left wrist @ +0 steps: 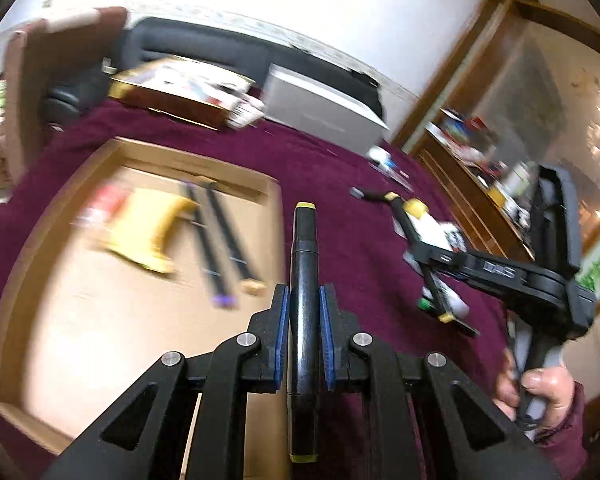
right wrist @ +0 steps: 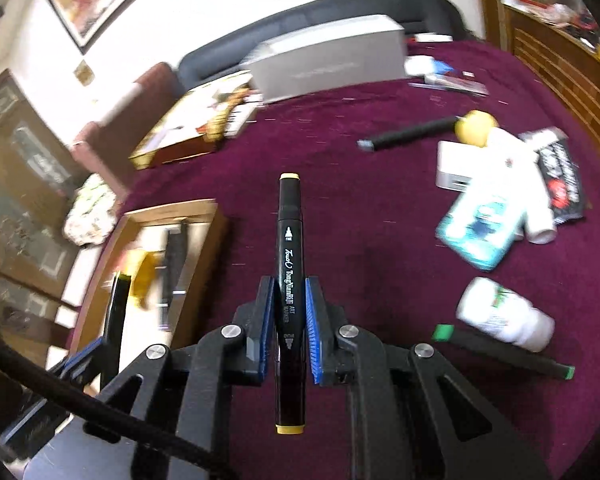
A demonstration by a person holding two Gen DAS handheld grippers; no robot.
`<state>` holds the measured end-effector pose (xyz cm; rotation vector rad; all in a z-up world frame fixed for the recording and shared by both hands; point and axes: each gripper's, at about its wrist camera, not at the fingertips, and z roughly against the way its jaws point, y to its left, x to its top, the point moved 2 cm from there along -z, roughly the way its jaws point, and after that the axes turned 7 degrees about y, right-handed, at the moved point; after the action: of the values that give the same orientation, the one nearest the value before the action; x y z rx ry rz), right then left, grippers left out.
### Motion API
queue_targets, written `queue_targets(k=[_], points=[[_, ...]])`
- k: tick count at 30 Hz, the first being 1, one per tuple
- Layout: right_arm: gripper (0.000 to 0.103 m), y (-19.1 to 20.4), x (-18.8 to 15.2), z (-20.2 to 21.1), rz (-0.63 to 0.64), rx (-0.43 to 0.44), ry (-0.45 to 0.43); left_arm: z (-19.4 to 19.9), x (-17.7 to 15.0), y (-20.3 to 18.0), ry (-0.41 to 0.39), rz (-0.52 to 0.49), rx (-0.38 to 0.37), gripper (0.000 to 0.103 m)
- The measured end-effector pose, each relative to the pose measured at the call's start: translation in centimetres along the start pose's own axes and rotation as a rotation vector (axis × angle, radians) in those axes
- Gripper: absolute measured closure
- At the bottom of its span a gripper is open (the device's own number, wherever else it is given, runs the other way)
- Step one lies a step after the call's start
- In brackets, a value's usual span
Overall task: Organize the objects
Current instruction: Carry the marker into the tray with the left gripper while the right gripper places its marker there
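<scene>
Markers sit clamped in both our tongs: our left gripper squeezes a yellow-capped marker above the cardboard tray's edge, and our right gripper grips another marker over the maroon cloth.

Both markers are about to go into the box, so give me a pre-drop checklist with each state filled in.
1. Left gripper jaws shut on yellow-capped marker: ok.
2. Right gripper jaws shut on its art marker: ok.
3. Cardboard box open on top: ok.
4. Bare floor left in the box beside the markers already inside: ok.
5. Left marker above the box: cannot tell.
6. Green-capped marker remaining on the cloth: not ok.
</scene>
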<state>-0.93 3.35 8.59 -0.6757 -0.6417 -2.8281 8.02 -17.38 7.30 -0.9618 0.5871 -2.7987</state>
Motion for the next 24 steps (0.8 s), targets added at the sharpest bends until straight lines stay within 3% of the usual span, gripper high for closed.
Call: queue_targets(k=[6,11,16,24], points=[[0.09,5.7,0.6,-3.0,0.035,0.135,0.094,1.3,1.6,5.8,0.003,0.037,0.144,0.091],[0.09,9.4,0.3,-7.0,0.046,0.198,0.184,-1.1,2.4,9.7,0.064,0.068,0.236,0.091],[0.09,11.6,0.0,-10.8,0.041,0.229,0.267,-3.4,1.9,11.6,0.128,0.099,0.238,0.091],[0.09,12.5,-0.1,-14.8,0.025,0.179,0.325,-4.8,2.3,12.0,0.165,0.109,0.235,0.091]])
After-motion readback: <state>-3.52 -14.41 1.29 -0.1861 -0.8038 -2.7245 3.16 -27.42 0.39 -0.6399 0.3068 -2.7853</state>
